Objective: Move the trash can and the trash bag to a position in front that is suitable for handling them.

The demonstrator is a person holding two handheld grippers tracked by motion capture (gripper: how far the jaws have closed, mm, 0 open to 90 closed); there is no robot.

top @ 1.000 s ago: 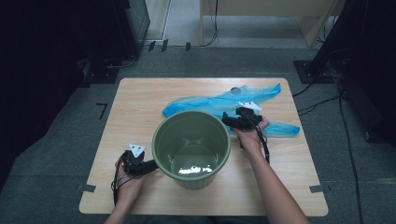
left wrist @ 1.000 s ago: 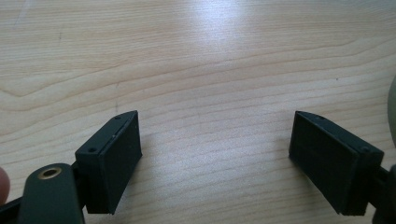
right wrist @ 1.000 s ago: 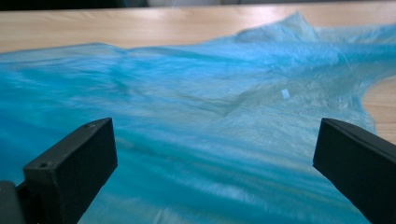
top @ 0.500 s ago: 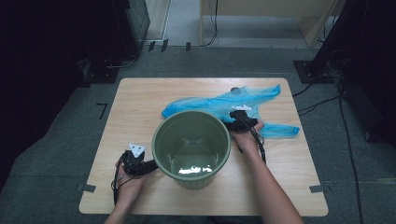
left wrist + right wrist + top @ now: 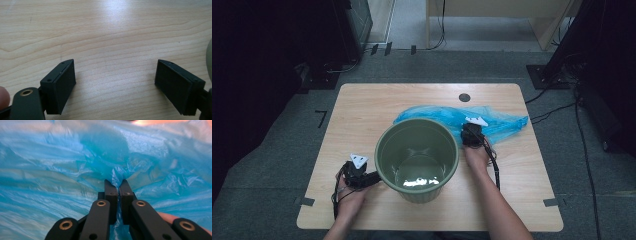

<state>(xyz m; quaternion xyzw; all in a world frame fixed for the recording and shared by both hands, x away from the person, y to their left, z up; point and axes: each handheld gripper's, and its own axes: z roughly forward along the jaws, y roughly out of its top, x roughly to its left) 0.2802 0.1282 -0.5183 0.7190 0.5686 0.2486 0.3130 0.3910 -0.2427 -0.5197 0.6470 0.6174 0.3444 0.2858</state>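
1. Grippers first: we count two, one in each hand. Our left gripper (image 5: 374, 178) sits at the near left of the table (image 5: 362, 105), just beside the bin's left side. In the left gripper view (image 5: 115, 87) its jaws stand wide apart with nothing between them but bare wood grain, and a sliver of the bin's green wall shows at the right edge.
2. Bins: we see one green bin (image 5: 417, 157), upright in the middle of the table, its mouth open and its inside holding nothing.
3. Bags: we see one blue plastic bag (image 5: 504, 125), crumpled flat behind and to the right of the bin, partly hidden by the bin's rim.
4. Our right gripper (image 5: 472, 136) lies on the bag, near the bin's right side. In the right gripper view (image 5: 119, 183) its jaws are closed, pinching a fold of the blue plastic bag (image 5: 62, 157).
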